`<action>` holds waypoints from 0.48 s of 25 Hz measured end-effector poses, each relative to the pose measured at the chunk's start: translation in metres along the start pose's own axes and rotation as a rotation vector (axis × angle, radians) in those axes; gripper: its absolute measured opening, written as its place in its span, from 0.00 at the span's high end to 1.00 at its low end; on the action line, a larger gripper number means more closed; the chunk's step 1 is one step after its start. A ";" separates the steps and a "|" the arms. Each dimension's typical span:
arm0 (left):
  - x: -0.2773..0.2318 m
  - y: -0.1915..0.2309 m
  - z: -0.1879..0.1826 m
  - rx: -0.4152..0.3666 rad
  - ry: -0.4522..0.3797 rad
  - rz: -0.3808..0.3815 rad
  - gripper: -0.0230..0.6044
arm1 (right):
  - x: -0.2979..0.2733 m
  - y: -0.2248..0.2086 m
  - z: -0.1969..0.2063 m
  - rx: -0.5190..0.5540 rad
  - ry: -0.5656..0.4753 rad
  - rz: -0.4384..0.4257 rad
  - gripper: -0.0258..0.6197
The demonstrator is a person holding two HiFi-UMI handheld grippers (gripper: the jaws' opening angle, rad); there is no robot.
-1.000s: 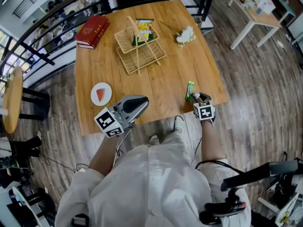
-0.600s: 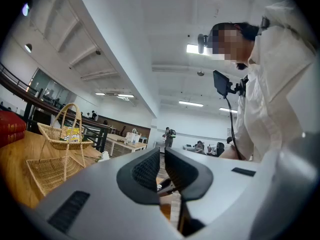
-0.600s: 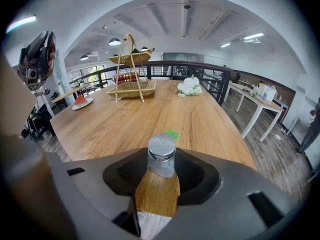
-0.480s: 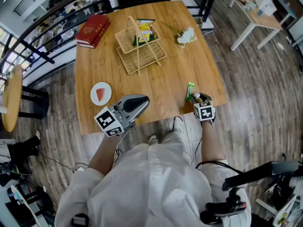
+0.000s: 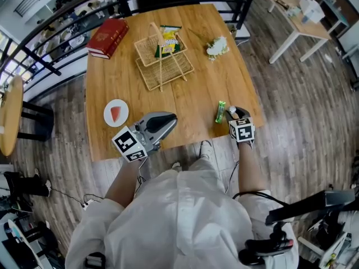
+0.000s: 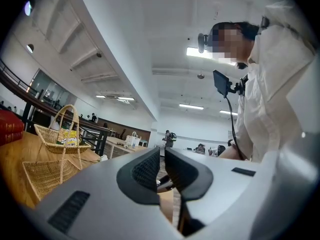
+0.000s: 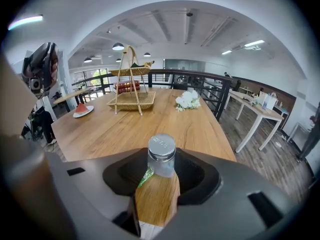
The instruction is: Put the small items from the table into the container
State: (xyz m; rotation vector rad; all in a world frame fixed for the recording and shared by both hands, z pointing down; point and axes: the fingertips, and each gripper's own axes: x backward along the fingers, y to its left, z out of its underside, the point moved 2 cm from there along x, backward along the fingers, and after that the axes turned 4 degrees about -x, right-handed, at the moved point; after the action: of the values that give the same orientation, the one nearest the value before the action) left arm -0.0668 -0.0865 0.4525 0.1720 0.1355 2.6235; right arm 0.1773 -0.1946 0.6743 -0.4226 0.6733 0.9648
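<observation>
little has changed over the last second. the right hand-held gripper (image 7: 162,170) still hovers at the near right edge of the light wooden surface (image 5: 196,91). its jaws are spread wide around the small clear bottle with a silver screw cap (image 7: 161,154), which stands upright between them, and neither pad seems to touch it. a thin green packet (image 5: 220,111) lies just beside the bottle. only the head view has drifted a touch. so the grasp is not yet made (closing on the bottle looks like the next thing due). the left hand-held gripper (image 6: 162,165) idles by the near edge, jaws pressed almost together on nothing. the two-tier wicker basket with a hoop handle (image 5: 164,66) stands well apart at the far end, with a yellow snack bag (image 5: 169,38) already in its upper tray.
</observation>
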 end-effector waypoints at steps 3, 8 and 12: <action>-0.003 0.004 -0.003 -0.002 -0.015 -0.011 0.94 | 0.001 -0.002 -0.013 0.011 -0.014 -0.006 0.69; -0.006 0.013 -0.007 -0.003 -0.037 -0.037 0.94 | 0.003 -0.002 -0.042 0.041 -0.052 -0.028 0.69; -0.012 0.021 -0.006 -0.002 -0.054 -0.057 0.94 | 0.000 -0.004 -0.068 0.051 -0.092 -0.051 0.69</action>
State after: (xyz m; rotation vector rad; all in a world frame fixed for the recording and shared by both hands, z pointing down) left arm -0.0676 -0.1113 0.4479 0.2349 0.1167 2.5598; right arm 0.1580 -0.2377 0.6249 -0.3467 0.5993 0.9113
